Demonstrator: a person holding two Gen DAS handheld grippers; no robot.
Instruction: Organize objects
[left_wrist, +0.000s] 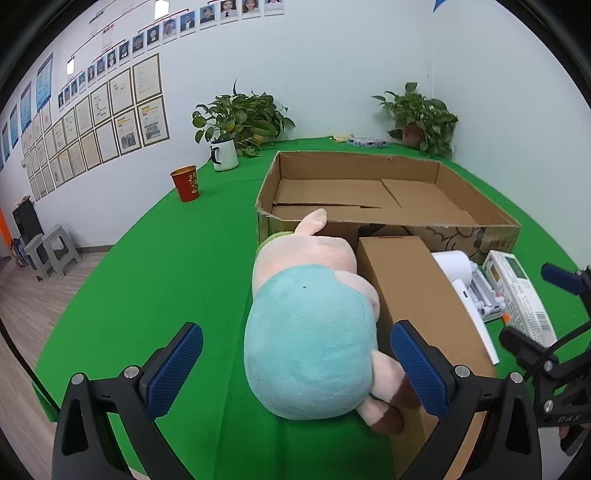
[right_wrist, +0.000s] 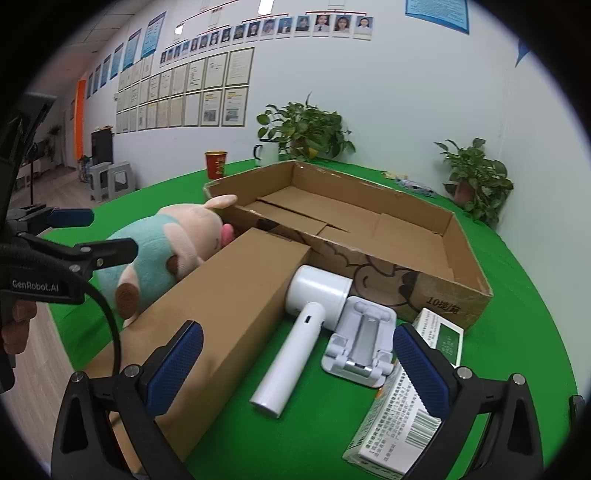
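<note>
A pink plush pig in a pale turquoise shirt (left_wrist: 310, 332) lies on the green felt-covered table (left_wrist: 166, 280), its rear end between the spread fingers of the left gripper (left_wrist: 295, 373), its snout pointing away toward the wide, shallow open cardboard tray (left_wrist: 388, 195). The left gripper's jaws stand wide apart; the blue ribbed pads (left_wrist: 173, 369) do not press on the toy, though the right-hand pad sits just beside its brown-tipped foot. Close along the plush pig's side lies a long closed brown cardboard box (right_wrist: 229, 314), one end near the tray's front wall. The right gripper (right_wrist: 297, 373) is also fully spread and grips nothing; between and beyond its fingers lie a white handheld device with a round head and cylindrical handle (right_wrist: 303, 332) and, just beside it, a white folding phone stand (right_wrist: 362, 339). A white and green printed carton with a barcode (right_wrist: 402, 406) lies under the right-hand finger of that gripper; contact cannot be told. The tray holds only loose cardboard flaps.
</note>
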